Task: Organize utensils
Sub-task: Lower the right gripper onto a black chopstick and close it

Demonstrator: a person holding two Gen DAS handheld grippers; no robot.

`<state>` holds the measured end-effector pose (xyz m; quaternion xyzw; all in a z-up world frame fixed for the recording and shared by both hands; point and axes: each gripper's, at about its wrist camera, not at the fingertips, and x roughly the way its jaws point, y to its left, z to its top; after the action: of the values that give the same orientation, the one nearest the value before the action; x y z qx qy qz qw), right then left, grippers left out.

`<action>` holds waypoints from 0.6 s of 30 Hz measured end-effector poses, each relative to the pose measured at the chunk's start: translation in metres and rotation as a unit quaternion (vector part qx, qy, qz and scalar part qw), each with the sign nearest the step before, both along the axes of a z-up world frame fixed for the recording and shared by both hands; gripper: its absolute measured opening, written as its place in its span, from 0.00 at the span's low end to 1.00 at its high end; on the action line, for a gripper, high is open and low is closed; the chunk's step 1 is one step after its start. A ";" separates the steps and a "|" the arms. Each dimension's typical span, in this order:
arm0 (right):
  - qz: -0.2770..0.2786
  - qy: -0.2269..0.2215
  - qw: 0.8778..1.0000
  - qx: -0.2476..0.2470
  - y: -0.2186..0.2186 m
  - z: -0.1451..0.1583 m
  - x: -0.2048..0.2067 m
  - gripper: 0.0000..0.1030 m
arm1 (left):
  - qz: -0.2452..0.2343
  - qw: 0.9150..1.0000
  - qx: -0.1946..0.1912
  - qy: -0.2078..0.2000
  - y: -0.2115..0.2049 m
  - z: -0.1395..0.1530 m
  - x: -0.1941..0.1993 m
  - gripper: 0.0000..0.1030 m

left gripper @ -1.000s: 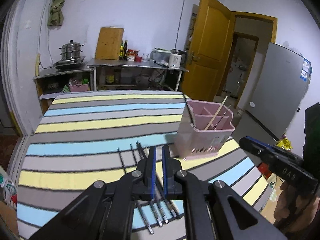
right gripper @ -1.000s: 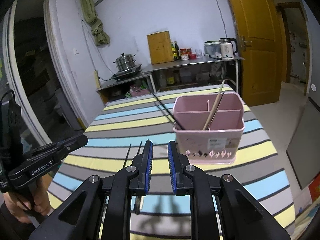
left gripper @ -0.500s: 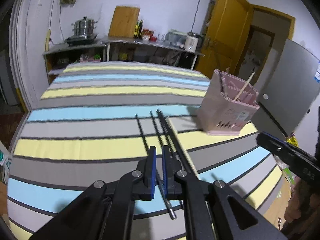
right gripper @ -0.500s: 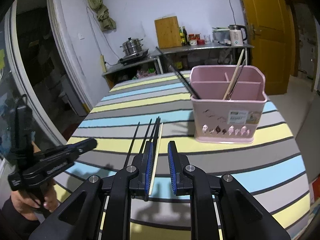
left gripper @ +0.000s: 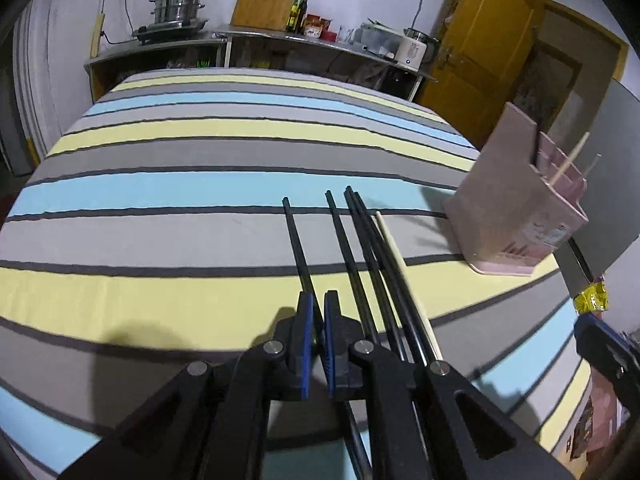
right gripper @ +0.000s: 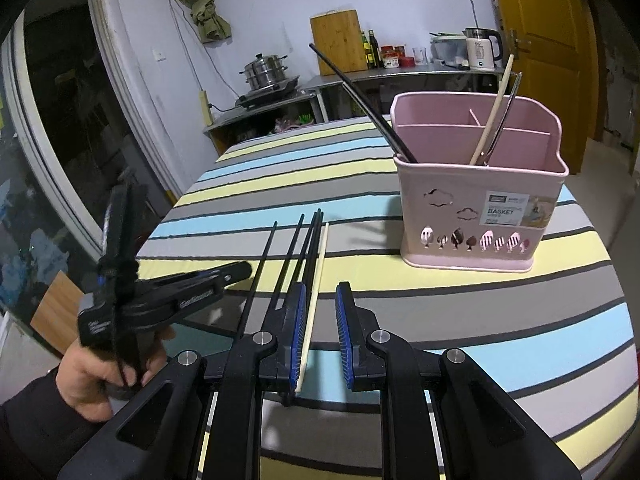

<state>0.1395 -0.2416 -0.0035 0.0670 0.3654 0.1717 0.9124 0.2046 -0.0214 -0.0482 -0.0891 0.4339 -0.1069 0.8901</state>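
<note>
Several black chopsticks (left gripper: 356,256) and one pale wooden chopstick (left gripper: 404,272) lie side by side on the striped tablecloth (left gripper: 160,200). My left gripper (left gripper: 318,300) is shut and hovers low over the near end of the leftmost black chopstick (left gripper: 298,240), holding nothing. My right gripper (right gripper: 320,300) stands open low over the cloth, and the wooden chopstick (right gripper: 320,264) lies below it along its left finger. The pink utensil basket (right gripper: 476,208) stands upright beyond to the right, holding black chopsticks (right gripper: 360,92), a wooden one and a metal one. The left gripper (right gripper: 240,270) also shows in the right wrist view, held by a hand (right gripper: 88,380).
The table's right edge drops off close behind the pink basket (left gripper: 520,220), with a grey fridge (left gripper: 608,200) and a yellow door (left gripper: 480,60) beyond. A counter (left gripper: 280,36) at the far wall carries a steamer pot, a cutting board, bottles and a kettle.
Both grippers have come down toward the chopsticks on the cloth, the left one farther. The jaws of both stand as before, and the chopsticks have not moved.
</note>
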 end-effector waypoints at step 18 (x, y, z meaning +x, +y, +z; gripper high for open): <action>0.028 0.031 0.999 -0.002 0.035 -0.025 0.034 0.16 | 0.003 0.999 0.039 0.006 0.030 -0.007 0.005 0.09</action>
<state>0.1733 -0.2062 -0.0281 0.0604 0.3952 0.1944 0.8957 0.2095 0.0082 -0.0552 -0.0566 0.4429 -0.0869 0.8905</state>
